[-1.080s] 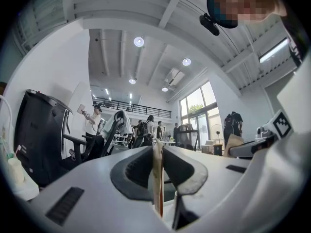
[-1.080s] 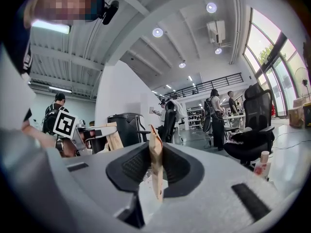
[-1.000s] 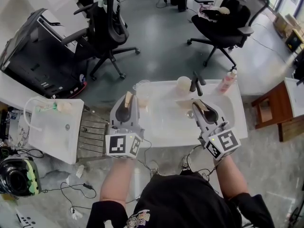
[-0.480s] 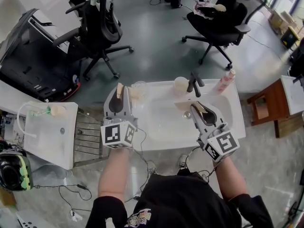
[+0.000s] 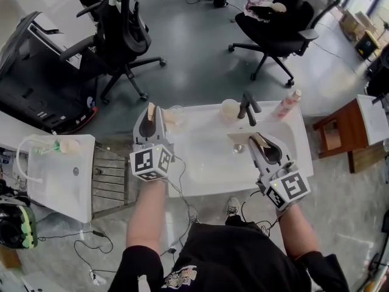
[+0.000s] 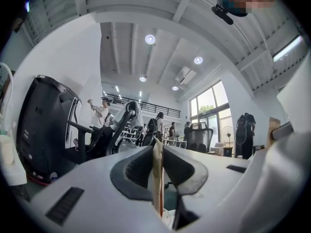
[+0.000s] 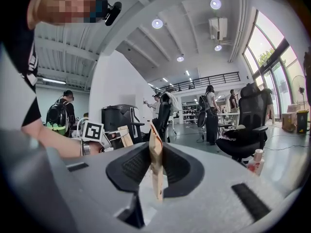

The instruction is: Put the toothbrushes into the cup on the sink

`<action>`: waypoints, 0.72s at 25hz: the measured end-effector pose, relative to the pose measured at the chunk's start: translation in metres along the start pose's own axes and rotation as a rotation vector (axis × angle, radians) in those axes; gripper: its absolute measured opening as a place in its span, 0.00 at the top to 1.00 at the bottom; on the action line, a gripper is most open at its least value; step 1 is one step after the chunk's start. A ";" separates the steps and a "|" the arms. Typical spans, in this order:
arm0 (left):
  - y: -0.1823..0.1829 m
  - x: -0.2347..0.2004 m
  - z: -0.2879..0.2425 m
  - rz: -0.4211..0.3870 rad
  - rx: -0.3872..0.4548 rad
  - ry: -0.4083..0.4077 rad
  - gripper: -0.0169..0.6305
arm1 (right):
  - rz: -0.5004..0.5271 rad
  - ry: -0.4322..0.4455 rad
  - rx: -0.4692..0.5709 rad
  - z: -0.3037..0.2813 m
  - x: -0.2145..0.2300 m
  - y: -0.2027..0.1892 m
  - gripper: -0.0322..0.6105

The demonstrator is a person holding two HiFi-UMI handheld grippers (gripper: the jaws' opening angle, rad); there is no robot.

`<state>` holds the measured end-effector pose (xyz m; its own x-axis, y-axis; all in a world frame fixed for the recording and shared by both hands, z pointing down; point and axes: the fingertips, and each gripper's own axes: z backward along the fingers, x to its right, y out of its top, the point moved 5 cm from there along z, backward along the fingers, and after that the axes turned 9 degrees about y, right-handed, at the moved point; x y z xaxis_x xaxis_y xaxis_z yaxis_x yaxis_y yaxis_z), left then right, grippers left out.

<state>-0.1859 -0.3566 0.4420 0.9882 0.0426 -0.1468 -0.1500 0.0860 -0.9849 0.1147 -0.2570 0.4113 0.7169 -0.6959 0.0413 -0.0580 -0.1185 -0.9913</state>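
Note:
In the head view my left gripper (image 5: 151, 112) is shut on a tan wooden toothbrush (image 5: 151, 109), whose end sticks out past the tips. It hovers at the white sink's (image 5: 209, 175) back left corner, just left of a clear cup (image 5: 177, 117). My right gripper (image 5: 254, 137) is shut on a second tan toothbrush (image 5: 256, 140) over the basin, near the black faucet (image 5: 248, 106). A beige cup (image 5: 230, 109) stands left of the faucet. In the left gripper view, the left gripper (image 6: 158, 152) pinches its toothbrush (image 6: 157, 178) edge-on. In the right gripper view, the right gripper (image 7: 155, 149) clamps its toothbrush (image 7: 155, 171) the same way.
A pink bottle (image 5: 288, 105) stands at the sink's back right. A second white basin (image 5: 61, 169) and a metal rack (image 5: 112, 176) lie to the left. Office chairs (image 5: 124, 38) stand behind, and a wooden stool (image 5: 337, 135) is at the right.
My left gripper has carried its toothbrush leftward, from in front of the clear cup to its left side. The right gripper has stayed over the basin.

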 end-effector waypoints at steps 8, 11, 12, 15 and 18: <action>-0.041 -0.010 -0.022 0.014 -0.060 0.030 0.88 | -0.014 -0.003 -0.024 -0.007 0.006 -0.011 0.83; -0.054 -0.013 -0.027 0.015 -0.094 0.042 0.88 | -0.024 -0.005 -0.032 -0.010 0.008 -0.015 0.83; -0.058 -0.014 -0.027 0.015 -0.105 0.046 0.88 | -0.028 -0.005 -0.034 -0.010 0.009 -0.017 0.83; -0.070 -0.015 -0.028 0.008 -0.135 0.063 0.88 | -0.039 -0.005 -0.036 -0.011 0.012 -0.020 0.83; -0.080 -0.017 -0.029 -0.007 -0.163 0.073 0.88 | -0.047 -0.005 -0.036 -0.013 0.014 -0.023 0.83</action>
<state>-0.1897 -0.3928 0.5201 0.9897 -0.0308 -0.1400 -0.1420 -0.0769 -0.9869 0.1172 -0.2729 0.4364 0.7231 -0.6852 0.0867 -0.0494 -0.1766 -0.9830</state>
